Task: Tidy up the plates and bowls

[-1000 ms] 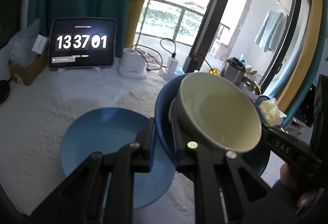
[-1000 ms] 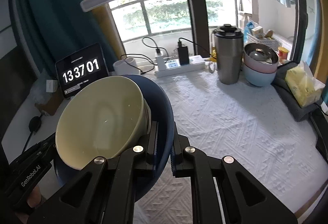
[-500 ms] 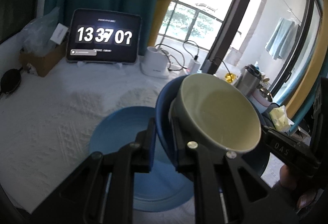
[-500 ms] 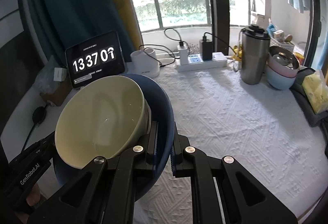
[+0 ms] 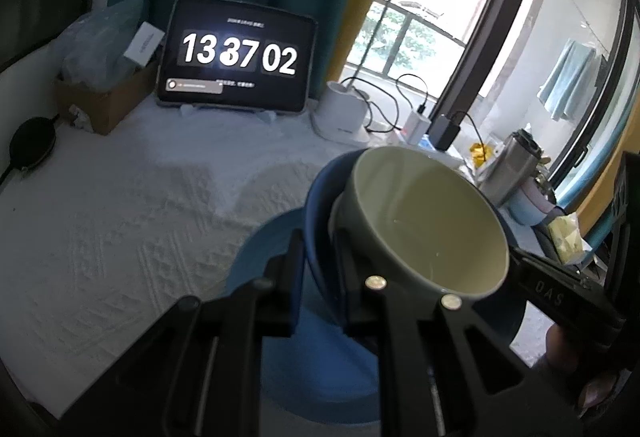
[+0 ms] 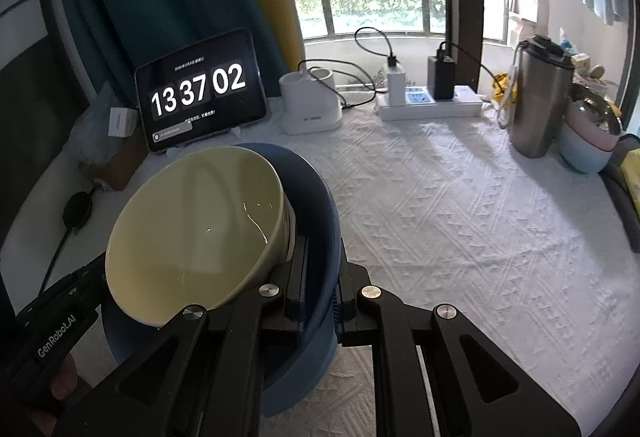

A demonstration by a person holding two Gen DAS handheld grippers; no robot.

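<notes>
Both grippers hold one dark blue bowl (image 5: 318, 213) by opposite rims, with a cream bowl (image 5: 428, 225) nested inside it. My left gripper (image 5: 320, 257) is shut on the blue bowl's left rim. My right gripper (image 6: 320, 269) is shut on its right rim (image 6: 320, 205); the cream bowl (image 6: 192, 233) leans to the left in that view. A light blue plate (image 5: 320, 369) lies on the white tablecloth directly under the held bowls, partly hidden by them and the left fingers.
A tablet clock (image 5: 236, 57) and a white lamp base (image 5: 344, 113) stand at the back, with a cardboard box (image 5: 100, 101) at the back left. A power strip (image 6: 432, 105), steel tumbler (image 6: 540, 101) and stacked pastel bowls (image 6: 588, 141) stand at the right.
Both grippers have carried the nested bowls leftward over the light blue plate, which now lies right beneath them. The grips are unchanged.
</notes>
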